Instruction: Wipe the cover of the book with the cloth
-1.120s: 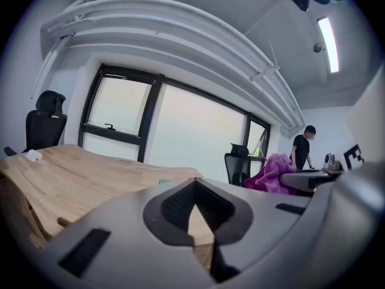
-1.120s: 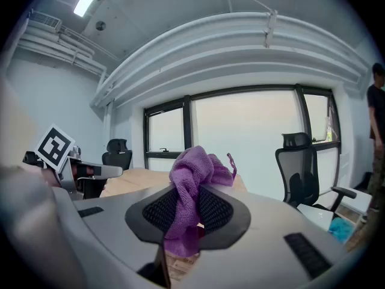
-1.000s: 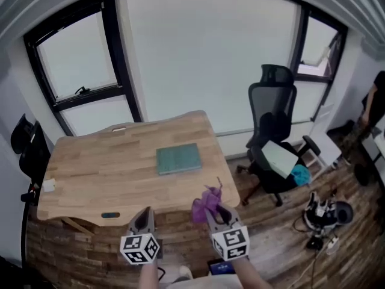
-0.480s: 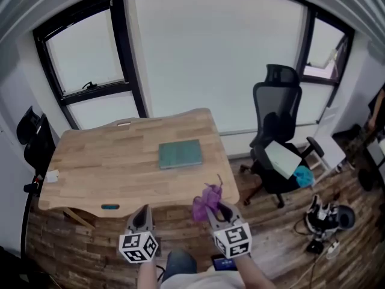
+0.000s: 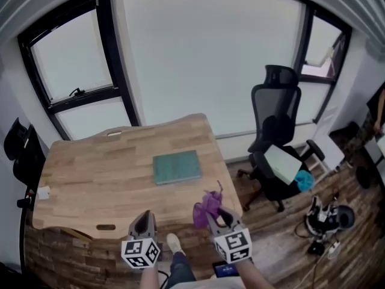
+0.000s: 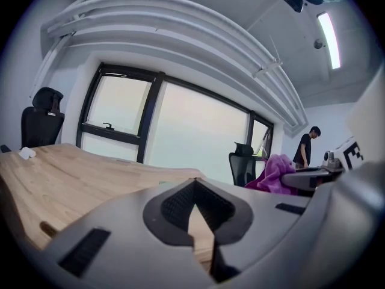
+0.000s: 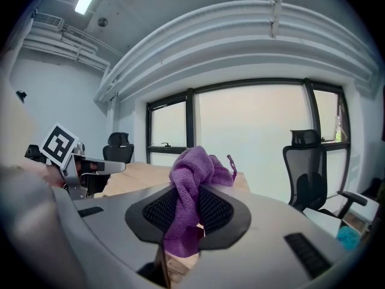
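- While both grippers are held side by side at the near edge of the table (image 5: 84, 179), the book (image 5: 176, 167) lies flat on the top, right of its middle, well apart from either gripper.
- The book's teal cover faces up.
- Right gripper (image 5: 215, 214): the jaws are clamped on the cloth (image 5: 206, 203), which is purple. The right gripper view shows it pinched between the dark pads, with a bunch standing above the tips and a short tail hanging below them.
- Left gripper (image 5: 144, 220): the jaws are closed, meeting at the tips with nothing between them, as the left gripper view shows.
- Both grippers point toward the table. The left sits over its near edge and the right is by its near right corner. They are apart from each other.
- The cloth is clear of the book and does not touch it.
- A small white item (image 5: 43, 192) sits at the table's left edge; what it is cannot be told.
- A black chair (image 5: 275, 134) stands to the right of the table with a pale flat item on its seat.
- A window (image 5: 210, 53) spans the wall behind the table.
- A person (image 6: 305, 146) stands in the background at the right of the left gripper view.
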The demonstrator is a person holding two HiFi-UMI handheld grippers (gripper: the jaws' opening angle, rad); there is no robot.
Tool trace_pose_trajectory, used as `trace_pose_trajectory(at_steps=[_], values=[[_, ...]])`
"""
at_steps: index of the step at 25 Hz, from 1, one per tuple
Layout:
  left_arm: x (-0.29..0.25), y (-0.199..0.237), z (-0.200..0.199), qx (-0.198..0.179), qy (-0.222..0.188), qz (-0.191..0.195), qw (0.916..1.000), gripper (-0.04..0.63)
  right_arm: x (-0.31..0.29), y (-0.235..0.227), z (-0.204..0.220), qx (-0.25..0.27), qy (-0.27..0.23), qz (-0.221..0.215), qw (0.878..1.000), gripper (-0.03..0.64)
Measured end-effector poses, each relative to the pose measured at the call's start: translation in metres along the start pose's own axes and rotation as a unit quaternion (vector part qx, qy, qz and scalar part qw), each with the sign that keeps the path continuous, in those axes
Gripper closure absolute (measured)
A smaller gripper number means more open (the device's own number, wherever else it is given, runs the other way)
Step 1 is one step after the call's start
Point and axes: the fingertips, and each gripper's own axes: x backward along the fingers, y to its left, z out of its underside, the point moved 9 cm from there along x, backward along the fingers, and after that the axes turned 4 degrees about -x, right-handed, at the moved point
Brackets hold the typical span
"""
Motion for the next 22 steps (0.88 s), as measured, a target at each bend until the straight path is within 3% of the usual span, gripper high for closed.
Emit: trace_pose_trajectory(at_steps=[10,17,22], values=[[-0.141,0.076,-0.040,-0.005,0.019,0.041,0.9990,0.595,-0.154,-0.030,-0.021,-0.017,0.003,0.034,0.999,0.529],[-0.213,0.109,-0.050,-0.006,0.046,0.092,0.9947,0.595,-0.223,-0.035,-0.038,-0.051,0.042,0.067,0.996,0.529],[-0.247,0.127,-0.045,0.009,0.065,0.114,0.9913,0.595,-0.248,-0.040,-0.043,-0.046,0.052,0.090,0.993,0.529]])
